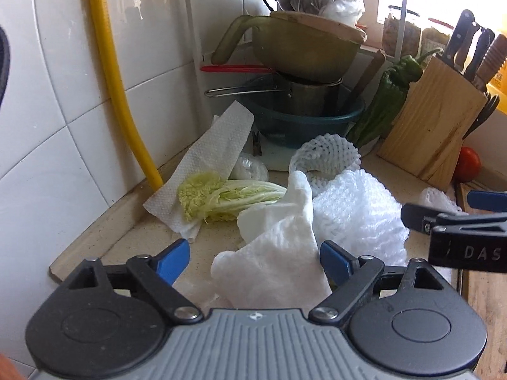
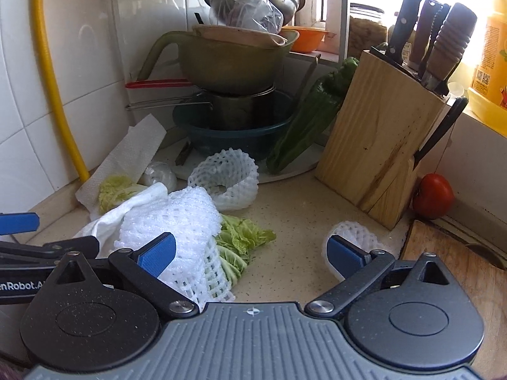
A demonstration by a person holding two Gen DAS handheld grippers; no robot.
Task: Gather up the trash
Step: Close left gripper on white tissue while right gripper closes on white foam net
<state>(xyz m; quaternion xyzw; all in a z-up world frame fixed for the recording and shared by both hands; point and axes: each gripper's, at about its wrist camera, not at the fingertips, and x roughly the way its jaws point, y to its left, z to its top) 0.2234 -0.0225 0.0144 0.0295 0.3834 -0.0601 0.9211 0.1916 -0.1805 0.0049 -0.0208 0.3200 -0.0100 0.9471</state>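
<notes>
Trash lies on the beige counter [image 1: 152,237]. In the left wrist view a crumpled white paper towel [image 1: 279,253] sits between the fingers of my open left gripper [image 1: 255,261]. Behind it lie a cabbage leaf [image 1: 228,194] on a flat paper towel [image 1: 206,164], a large white foam net [image 1: 358,215] and a foam net ring [image 1: 326,155]. In the right wrist view my right gripper [image 2: 250,255] is open above the counter, with the large foam net [image 2: 177,224] at its left finger, cabbage scraps [image 2: 244,240] beside it and a small foam net [image 2: 355,237] at its right finger.
Stacked bowls and pots [image 2: 237,95] fill the back corner. A wooden knife block [image 2: 377,158], green peppers [image 2: 310,117], a tomato [image 2: 432,196] and a cutting board [image 2: 456,272] stand at the right. A yellow hose [image 1: 117,79] runs down the tiled wall.
</notes>
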